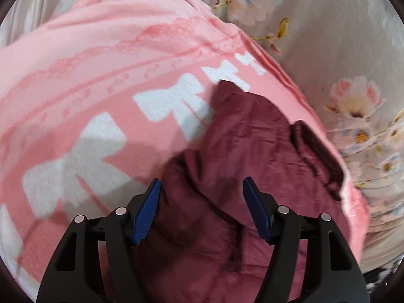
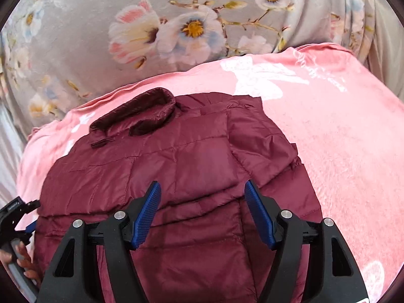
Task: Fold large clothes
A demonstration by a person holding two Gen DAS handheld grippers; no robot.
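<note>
A maroon quilted puffer jacket (image 2: 181, 176) lies on a pink blanket with white bows (image 2: 341, 139). Its collar (image 2: 141, 116) points toward the far side, and one sleeve is folded across the body. In the left wrist view the jacket (image 1: 240, 164) fills the lower right, lying on the pink blanket (image 1: 88, 75). My left gripper (image 1: 202, 189) is open and empty, hovering over the jacket. My right gripper (image 2: 202, 192) is open and empty, above the jacket's middle. The left gripper also shows at the left edge of the right wrist view (image 2: 17, 217), beside the jacket.
A grey floral bedsheet (image 2: 151, 30) lies beyond the blanket and also shows in the left wrist view (image 1: 341, 50). The blanket's edge (image 1: 290, 75) runs close to the jacket's collar side. A hand (image 2: 22, 260) holds the left gripper's handle.
</note>
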